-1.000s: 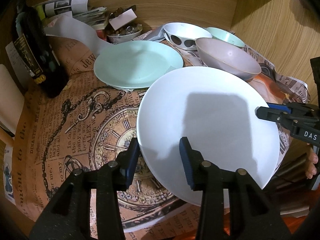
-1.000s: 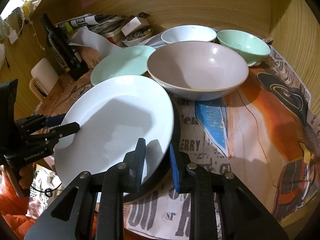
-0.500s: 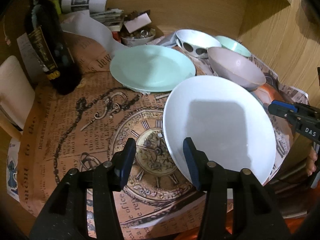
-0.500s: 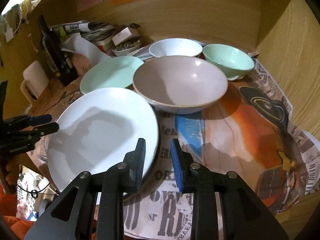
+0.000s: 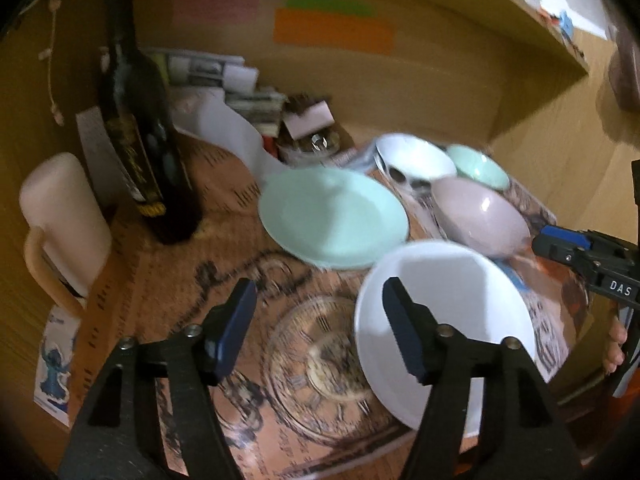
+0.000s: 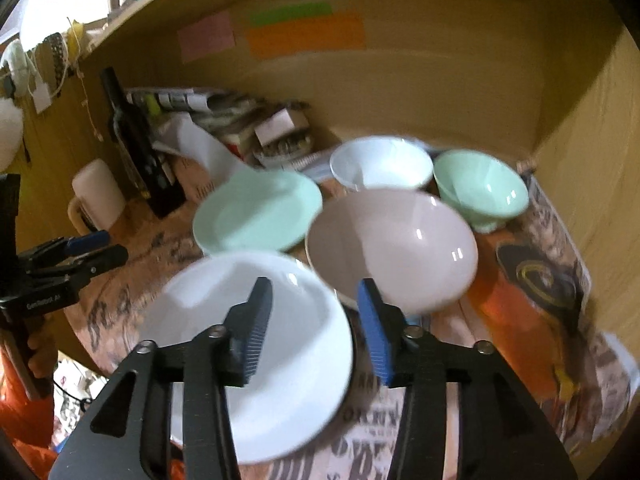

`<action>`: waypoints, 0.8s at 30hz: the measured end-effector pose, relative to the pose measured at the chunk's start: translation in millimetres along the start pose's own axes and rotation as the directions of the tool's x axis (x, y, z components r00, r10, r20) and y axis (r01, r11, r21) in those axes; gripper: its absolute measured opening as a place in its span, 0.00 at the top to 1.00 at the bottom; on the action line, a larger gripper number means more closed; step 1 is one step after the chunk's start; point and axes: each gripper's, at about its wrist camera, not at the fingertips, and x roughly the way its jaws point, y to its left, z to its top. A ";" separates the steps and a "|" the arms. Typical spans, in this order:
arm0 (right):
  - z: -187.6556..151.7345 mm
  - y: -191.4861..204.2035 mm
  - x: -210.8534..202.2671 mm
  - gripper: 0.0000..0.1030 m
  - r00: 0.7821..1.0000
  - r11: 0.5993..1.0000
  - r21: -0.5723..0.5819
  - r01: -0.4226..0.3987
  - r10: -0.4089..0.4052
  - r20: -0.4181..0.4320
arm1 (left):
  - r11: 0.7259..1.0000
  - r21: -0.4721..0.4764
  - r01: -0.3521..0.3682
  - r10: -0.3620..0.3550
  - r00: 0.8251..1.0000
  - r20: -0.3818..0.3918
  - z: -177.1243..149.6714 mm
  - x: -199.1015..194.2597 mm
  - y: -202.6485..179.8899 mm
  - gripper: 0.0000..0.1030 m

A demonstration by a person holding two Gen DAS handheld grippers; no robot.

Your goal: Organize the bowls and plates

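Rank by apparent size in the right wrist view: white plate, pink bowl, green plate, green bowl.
1. white plate, though it sits nearest the camera.
2. pink bowl.
3. green plate, close to the pink bowl, so unsure.
4. green bowl.

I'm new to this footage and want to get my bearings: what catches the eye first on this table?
The big white plate lies nearest, at the table's front edge, with the open left hand-held gripper and the open right hand-held gripper above it, neither touching it. Behind it sit a mint green plate and a large pinkish bowl, with a white bowl and a green bowl further back. A dark bottle stands at the left.
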 end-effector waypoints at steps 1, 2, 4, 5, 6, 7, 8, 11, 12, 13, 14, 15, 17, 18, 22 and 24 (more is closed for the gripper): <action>3.9 0.4 -0.1 0.54 1.000 1.000 -0.004 -0.003 0.003 0.008 | 1.000 -0.006 -0.004 0.004 1.000 0.008 3.6 -0.3 2.6 0.32; 8.5 1.2 1.8 0.53 1.000 1.000 -0.008 -0.005 0.005 0.016 | 1.000 -0.013 -0.009 0.009 1.000 0.016 7.0 -0.2 5.3 0.31; 19.9 3.2 8.1 0.53 1.000 1.000 -0.020 -0.016 0.017 0.026 | 1.000 -0.024 -0.018 0.019 0.999 0.028 13.5 0.6 11.0 0.28; 24.8 3.6 11.6 0.53 0.999 0.999 -0.025 -0.023 0.024 0.029 | 0.999 -0.030 -0.028 0.029 0.999 0.035 14.7 0.5 13.1 0.25; 31.5 3.7 17.6 0.53 0.999 0.999 -0.029 -0.032 0.033 0.026 | 0.999 -0.034 -0.040 0.041 0.998 0.041 18.2 1.6 15.9 0.24; 36.4 3.3 22.6 0.53 0.999 0.999 -0.031 -0.039 0.040 0.021 | 0.998 -0.037 -0.048 0.049 0.998 0.045 20.1 2.7 17.5 0.22; 42.6 3.7 30.9 0.53 0.999 0.998 -0.034 -0.050 0.050 0.009 | 0.998 -0.039 -0.057 0.059 0.997 0.048 22.6 4.6 19.6 0.21; 54.6 5.7 51.4 0.53 0.998 0.996 -0.054 -0.065 0.064 -0.024 | 0.996 -0.044 -0.078 0.080 0.996 0.041 29.5 13.7 24.8 0.20; 57.8 6.3 58.0 0.53 0.997 0.996 -0.057 -0.066 0.064 -0.036 | 0.995 -0.048 -0.083 0.085 0.996 0.036 31.4 17.4 26.5 0.19; 62.2 6.4 67.0 0.53 0.996 0.995 -0.062 -0.072 0.069 -0.054 | 0.995 -0.053 -0.087 0.089 0.996 0.027 33.4 21.8 28.4 0.17; 65.1 6.2 74.6 0.53 0.995 0.995 -0.065 -0.076 0.072 -0.069 | 0.994 -0.059 -0.091 0.092 0.996 0.017 35.6 27.4 30.6 0.17; 68.2 5.7 82.6 0.53 0.994 0.995 -0.067 -0.076 0.070 -0.084 | 0.994 -0.063 -0.093 0.093 0.996 0.005 37.7 33.4 32.6 0.17; 74.6 3.4 100.3 0.53 0.989 0.994 -0.066 -0.085 0.077 -0.123 | 0.993 -0.069 -0.095 0.094 0.995 -0.020 40.9 44.1 35.3 0.17; 77.2 2.5 109.9 0.53 0.986 0.994 -0.065 -0.089 0.079 -0.144 | 0.993 -0.071 -0.095 0.093 0.995 -0.031 42.1 49.3 36.7 0.17; 84.4 -0.3 139.4 0.53 0.974 0.992 -0.082 -0.093 0.074 -0.214 | 0.993 -0.066 -0.102 0.097 0.992 -0.078 46.1 73.8 40.5 0.17; 86.3 -1.3 153.7 0.53 0.965 0.992 -0.080 -0.099 0.076 -0.252 | 0.993 -0.063 -0.097 0.090 0.990 -0.106 47.6 87.0 42.5 0.17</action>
